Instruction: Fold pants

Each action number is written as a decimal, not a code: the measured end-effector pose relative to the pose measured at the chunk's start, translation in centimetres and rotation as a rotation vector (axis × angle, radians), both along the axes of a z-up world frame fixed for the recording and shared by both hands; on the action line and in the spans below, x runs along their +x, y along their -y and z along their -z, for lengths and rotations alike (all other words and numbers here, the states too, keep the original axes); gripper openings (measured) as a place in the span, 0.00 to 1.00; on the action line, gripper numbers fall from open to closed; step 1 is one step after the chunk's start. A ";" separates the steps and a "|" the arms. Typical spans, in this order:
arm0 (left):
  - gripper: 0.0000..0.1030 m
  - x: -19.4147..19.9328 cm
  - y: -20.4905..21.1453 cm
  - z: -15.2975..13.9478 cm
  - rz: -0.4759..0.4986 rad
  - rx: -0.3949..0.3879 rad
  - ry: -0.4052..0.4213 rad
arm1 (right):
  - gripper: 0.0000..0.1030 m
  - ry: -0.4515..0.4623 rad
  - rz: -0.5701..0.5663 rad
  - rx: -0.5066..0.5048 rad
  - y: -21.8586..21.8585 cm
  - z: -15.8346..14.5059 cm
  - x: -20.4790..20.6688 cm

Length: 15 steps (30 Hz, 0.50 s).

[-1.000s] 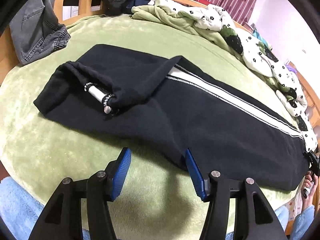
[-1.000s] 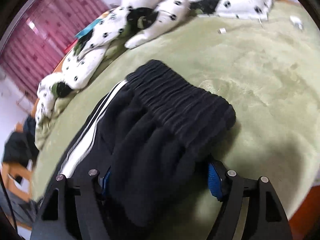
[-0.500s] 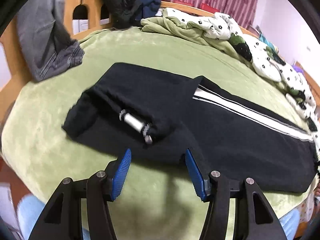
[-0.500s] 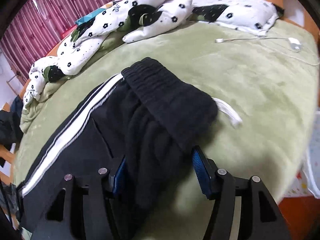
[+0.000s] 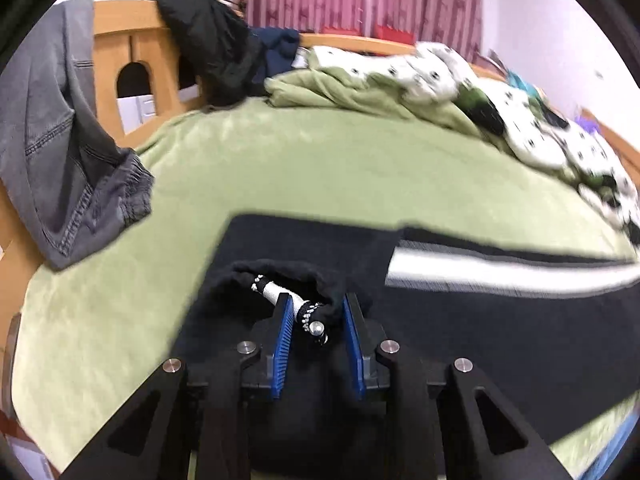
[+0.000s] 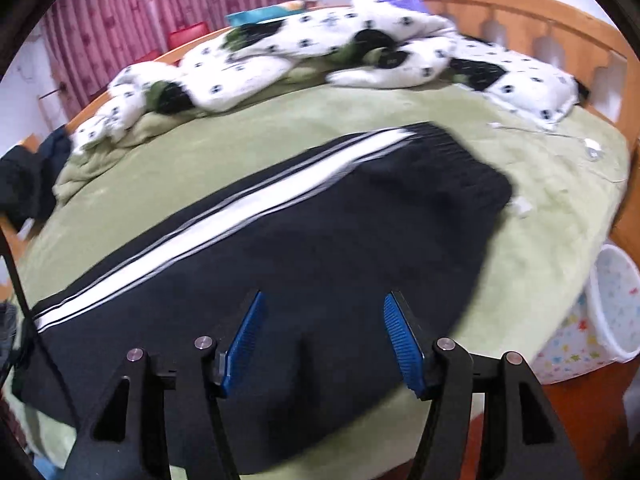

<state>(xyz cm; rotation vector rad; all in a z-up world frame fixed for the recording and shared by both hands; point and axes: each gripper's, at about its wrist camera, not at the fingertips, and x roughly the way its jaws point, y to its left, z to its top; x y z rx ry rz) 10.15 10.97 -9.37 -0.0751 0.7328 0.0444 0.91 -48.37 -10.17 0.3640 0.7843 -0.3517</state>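
Black pants (image 5: 480, 320) with a white side stripe (image 6: 224, 216) lie flat across the green blanket (image 5: 320, 168). In the left wrist view the leg cuff (image 5: 288, 276), with its white zipper strip and metal pull, sits bunched between the blue pads. My left gripper (image 5: 315, 298) is closing, and both pads touch the cuff fabric. In the right wrist view my right gripper (image 6: 325, 296) hovers open over the hip part of the pants (image 6: 340, 232). Its pads stand wide apart with flat fabric below them. The ribbed waistband (image 6: 460, 160) lies farther ahead.
Grey jeans (image 5: 60, 160) and a black garment (image 5: 216, 52) hang on the wooden bed end. A spotted white quilt (image 6: 320, 48) is heaped along the far side. A white cable (image 6: 588, 152) lies near the waistband. A white bin (image 6: 616, 300) stands beside the bed.
My left gripper moved forward onto the cuff and narrowed around it. My right gripper drew back from the waistband; the bunched fabric left its jaws and now lies flat.
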 end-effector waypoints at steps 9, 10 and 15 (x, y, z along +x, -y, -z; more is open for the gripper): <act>0.22 6.5 -6.0 -0.5 -0.019 -0.118 0.001 | 0.59 -0.031 -0.121 0.014 -8.3 1.3 4.9; 0.24 6.7 -6.5 -0.2 -0.013 -0.146 -0.005 | 0.59 -0.037 -0.128 0.009 -8.9 1.5 5.2; 0.35 8.4 -7.2 1.7 -0.007 -0.180 -0.051 | 0.59 -0.048 -0.166 -0.010 -11.0 2.0 6.4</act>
